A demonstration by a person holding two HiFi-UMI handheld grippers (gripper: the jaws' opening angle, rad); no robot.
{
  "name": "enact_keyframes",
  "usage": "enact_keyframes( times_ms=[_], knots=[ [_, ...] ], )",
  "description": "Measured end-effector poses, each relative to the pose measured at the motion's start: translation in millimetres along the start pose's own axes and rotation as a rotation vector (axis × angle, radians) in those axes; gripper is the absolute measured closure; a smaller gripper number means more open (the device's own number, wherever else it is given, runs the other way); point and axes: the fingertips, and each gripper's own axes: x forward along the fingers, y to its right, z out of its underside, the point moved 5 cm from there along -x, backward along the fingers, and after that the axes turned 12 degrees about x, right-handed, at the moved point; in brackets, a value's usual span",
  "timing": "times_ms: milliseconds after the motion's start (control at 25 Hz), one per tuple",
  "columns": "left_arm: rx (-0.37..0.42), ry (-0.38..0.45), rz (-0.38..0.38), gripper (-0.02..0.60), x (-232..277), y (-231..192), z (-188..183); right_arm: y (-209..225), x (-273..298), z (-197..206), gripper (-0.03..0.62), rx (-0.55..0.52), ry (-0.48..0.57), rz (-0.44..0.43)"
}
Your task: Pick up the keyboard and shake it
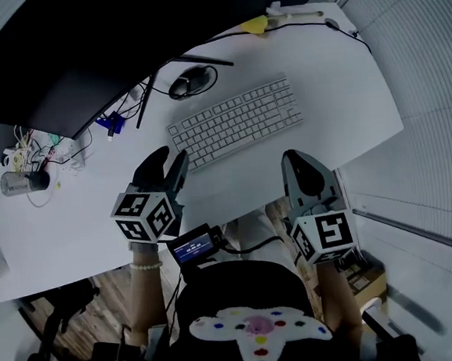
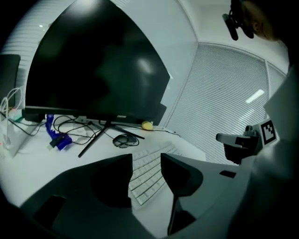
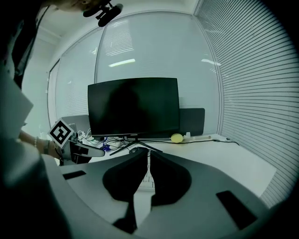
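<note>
A white keyboard lies flat on the white desk, angled up to the right. My left gripper hovers just off the keyboard's near left corner; its jaws stand apart with nothing between them. In the left gripper view the keyboard shows through the gap of the left gripper. My right gripper sits near the desk's front edge, below the keyboard's right end, jaws together and empty. In the right gripper view, the right gripper points at the keyboard and monitor.
A dark monitor on a thin-legged stand fills the back left, with a dark mouse behind the keyboard. A yellow object and a cable lie at the far edge. Cables, a blue plug and a jar crowd the left.
</note>
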Motion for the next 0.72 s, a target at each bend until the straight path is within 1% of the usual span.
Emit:
enact_keyframes(
  times_ms=[40, 200, 360, 640, 720],
  knots=[
    [-0.029, -0.019, -0.007, 0.387, 4.2, -5.1, 6.9, 1.0, 2.9, -0.6, 0.551, -0.003, -0.004, -0.003],
    [-0.142, -0.091, -0.032, 0.367, 19.6, -20.1, 32.9, 6.6, 11.2, -1.8, 0.551, -0.009, -0.022, -0.015],
    [-0.229, -0.111, -0.044, 0.355, 31.6, -26.8, 49.0, 15.1, 18.6, 0.0, 0.551, -0.017, -0.046, -0.028],
    [-0.334, -0.126, -0.016, 0.307, 51.2, -27.5, 60.0, 27.3, 28.4, 1.2, 0.551, -0.019, -0.076, -0.038],
    [-0.344, -0.148, -0.022, 0.307, 55.6, -27.1, 64.8, 31.0, 30.3, 1.7, 0.551, -0.018, -0.083, -0.04]
  ],
)
